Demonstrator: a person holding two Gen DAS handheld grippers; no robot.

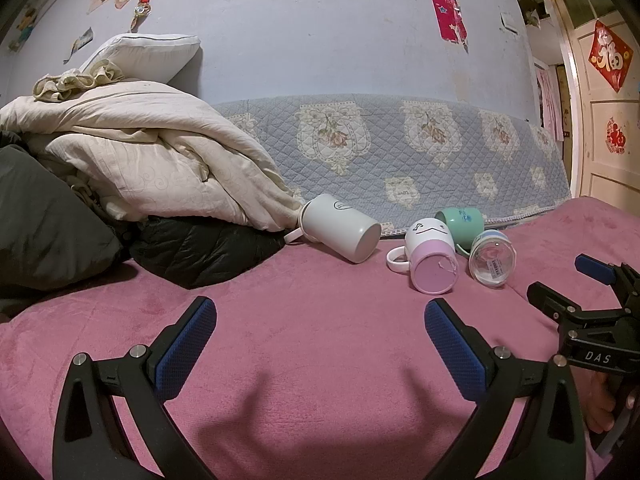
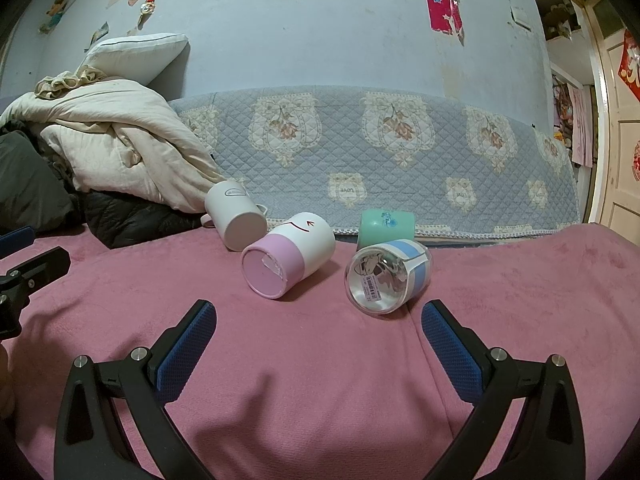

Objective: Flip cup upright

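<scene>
Four cups lie on their sides on the pink blanket (image 2: 320,380). The pink-and-white mug (image 2: 286,266) serves as landmark, its base toward the cameras. Behind and left of it lies the white mug (image 2: 236,220); to its right the clear glass cup (image 2: 386,278), with the green cup (image 2: 384,230) behind that. Only the left wrist view shows the pink-and-white mug's handle (image 1: 396,260). The left gripper (image 1: 320,344) and right gripper (image 2: 318,340) both gape wide, holding nothing, short of the cups.
</scene>
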